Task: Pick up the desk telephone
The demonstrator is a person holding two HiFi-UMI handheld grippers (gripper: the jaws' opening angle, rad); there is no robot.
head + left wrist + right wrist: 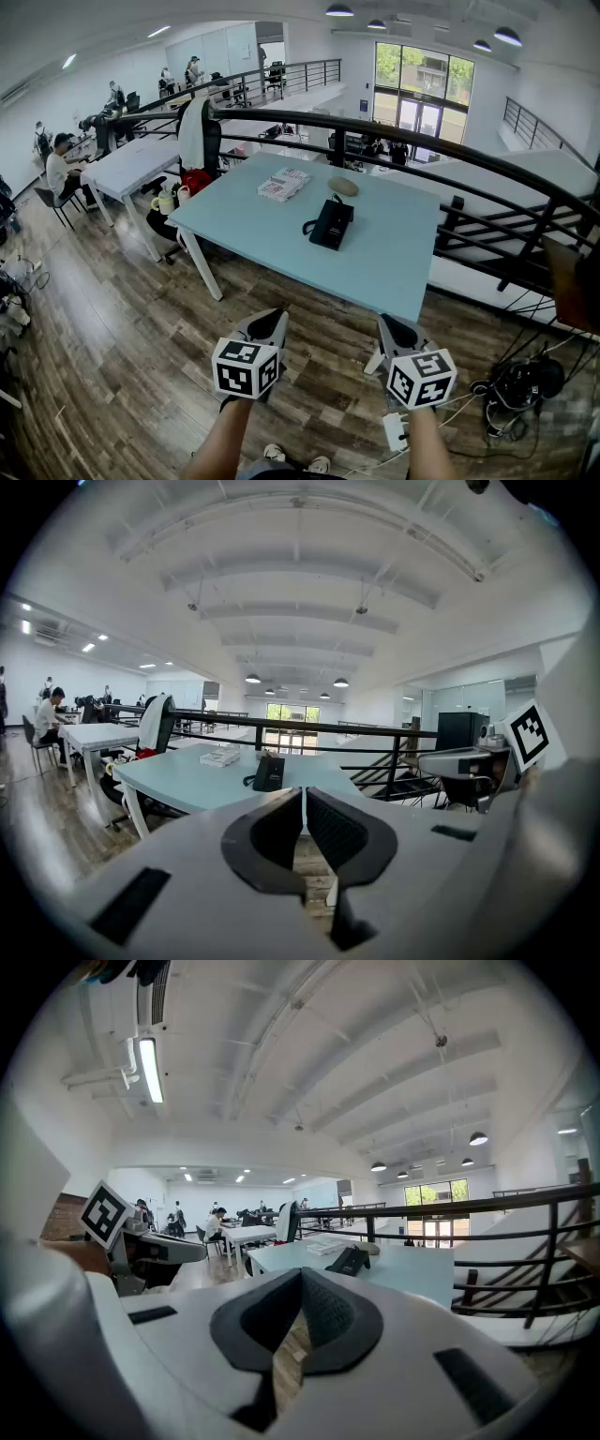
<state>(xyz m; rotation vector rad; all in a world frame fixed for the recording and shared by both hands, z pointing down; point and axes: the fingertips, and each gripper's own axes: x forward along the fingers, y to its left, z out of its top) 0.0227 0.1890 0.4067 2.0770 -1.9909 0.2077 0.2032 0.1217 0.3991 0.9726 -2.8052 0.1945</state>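
The phone lies flat near the middle of a pale blue table, its dark cord curled at its left side. Behind it on the same top sit a stack of booklets to the left and a flat tan disc just beyond the phone. A dark railing runs along the table's far and right sides.

Both grippers hang over the wood floor, short of the table's near edge and well apart from the phone. The left gripper has its jaws pressed together with nothing between them. The right gripper is likewise clenched and empty. They are held side by side, near each other, both aimed toward the table and tipped slightly down.

In the left gripper view the phone stands on the table beyond the jaw tips and a little to their left, with the other gripper at the right edge. In the right gripper view it sits beyond the tips and a little to their right, with the left gripper at the left edge. Neither gripper touches the phone or the table
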